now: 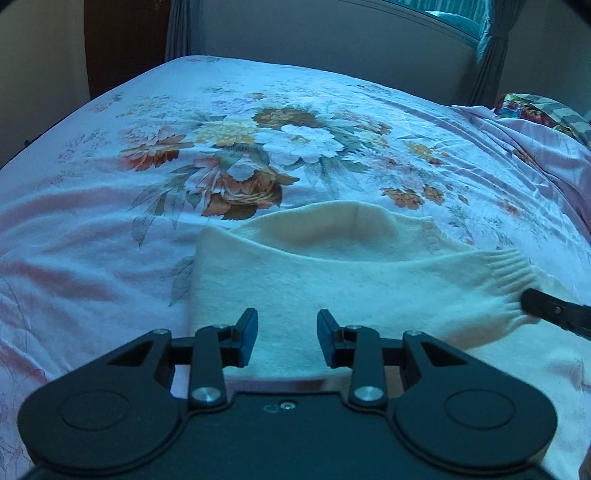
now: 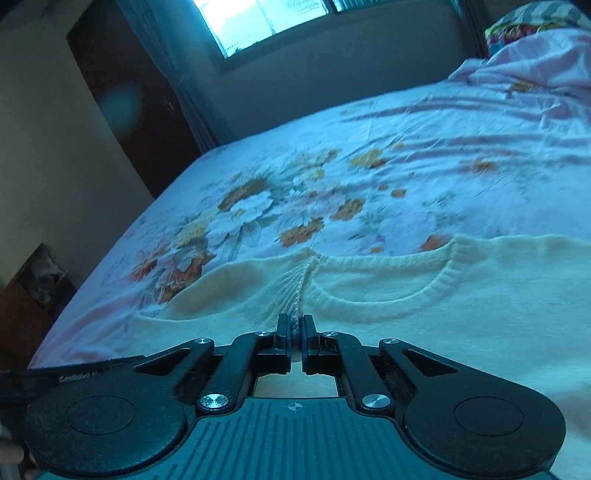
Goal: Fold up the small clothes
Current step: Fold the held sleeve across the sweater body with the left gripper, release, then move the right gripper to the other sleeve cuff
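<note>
Knitwear in cream, a small sweater [image 1: 332, 280], lies spread on a bed covered by a pale floral sheet [image 1: 221, 147], occupying the near part of the mattress at about 6 o'clock in both wrist views. One sleeve is folded across the body of the garment, its ribbed cuff [image 1: 513, 273] lying toward 3 o'clock in the left wrist view.

The left tongs [image 1: 287, 341] hover over the sweater's near portion with blue-padded fingers [image 1: 248, 339] standing partly apart; nothing sits between them, and the knit shows through the gap. The right tongs [image 2: 294, 341] are closed tight on the ribbed cuff [image 2: 301, 295], whose gathered ridges fan away from the pinch toward 12 o'clock. The same tongs appear in the left wrist view as a dark tip [image 1: 546, 308] at 3 o'clock, touching the cuff's end.

In the right wrist view the sweater's round ribbed neckline [image 2: 417, 291] curves just to the right of the gripped cuff, at about 2 o'clock from the tongs. A bunched pink cover [image 2: 535, 62] and a patterned pillow [image 2: 532, 22] sit at the far corner of the bed at 1 o'clock, well apart from the garment. A window [image 2: 266, 22] glows at 12 o'clock above the bed, and a dark door [image 2: 122, 99] stands at 10 o'clock.
</note>
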### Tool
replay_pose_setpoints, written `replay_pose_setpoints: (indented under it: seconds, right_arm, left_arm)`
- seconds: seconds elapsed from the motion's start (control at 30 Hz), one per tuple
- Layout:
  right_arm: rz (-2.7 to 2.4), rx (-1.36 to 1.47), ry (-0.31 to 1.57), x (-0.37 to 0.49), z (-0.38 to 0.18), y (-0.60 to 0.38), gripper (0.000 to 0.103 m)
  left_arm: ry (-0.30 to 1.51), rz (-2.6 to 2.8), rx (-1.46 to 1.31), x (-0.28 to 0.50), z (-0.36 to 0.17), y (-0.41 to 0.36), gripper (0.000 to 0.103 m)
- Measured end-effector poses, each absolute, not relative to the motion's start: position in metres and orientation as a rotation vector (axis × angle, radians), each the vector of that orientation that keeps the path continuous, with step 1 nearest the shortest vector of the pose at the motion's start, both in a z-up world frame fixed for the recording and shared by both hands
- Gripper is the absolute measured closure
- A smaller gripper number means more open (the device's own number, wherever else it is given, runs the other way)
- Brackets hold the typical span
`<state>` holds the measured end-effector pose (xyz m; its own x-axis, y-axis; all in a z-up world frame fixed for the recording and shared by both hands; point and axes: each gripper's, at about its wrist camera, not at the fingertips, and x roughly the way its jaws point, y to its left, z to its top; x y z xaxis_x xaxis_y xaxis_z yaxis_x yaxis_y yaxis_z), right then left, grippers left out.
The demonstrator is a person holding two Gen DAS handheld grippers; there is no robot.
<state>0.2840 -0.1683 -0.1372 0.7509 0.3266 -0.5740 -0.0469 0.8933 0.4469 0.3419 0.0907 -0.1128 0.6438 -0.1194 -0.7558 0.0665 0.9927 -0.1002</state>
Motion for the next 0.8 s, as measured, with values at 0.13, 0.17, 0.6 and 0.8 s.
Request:
replay_pose_setpoints:
  seconds: [0.13, 0.17, 0.6, 0.8]
  right_arm:
    - [0.089, 0.458, 0.682, 0.220, -0.135, -0.213, 0.099]
    - [0.045, 0.447, 0.688, 0.206, -0.139, -0.223, 0.099]
    - [-0.065, 0.719, 0.746, 0.158, -0.175, -0.289, 0.068]
    - [-0.092, 0.702, 0.743, 0.181, -0.178, -0.296, 0.100]
  left_arm:
    - [0.870, -0.158, -0.036, 0.336, -0.114, 0.060, 0.066]
    - [0.879, -0.173, -0.028, 0.334, -0.117, 0.052, 0.066]
    - [0.933, -0.191, 0.076, 0.317, -0.139, 0.012, 0.062]
    - [0.947, -0.166, 0.053, 0.324, -0.141, 0.013, 0.059]
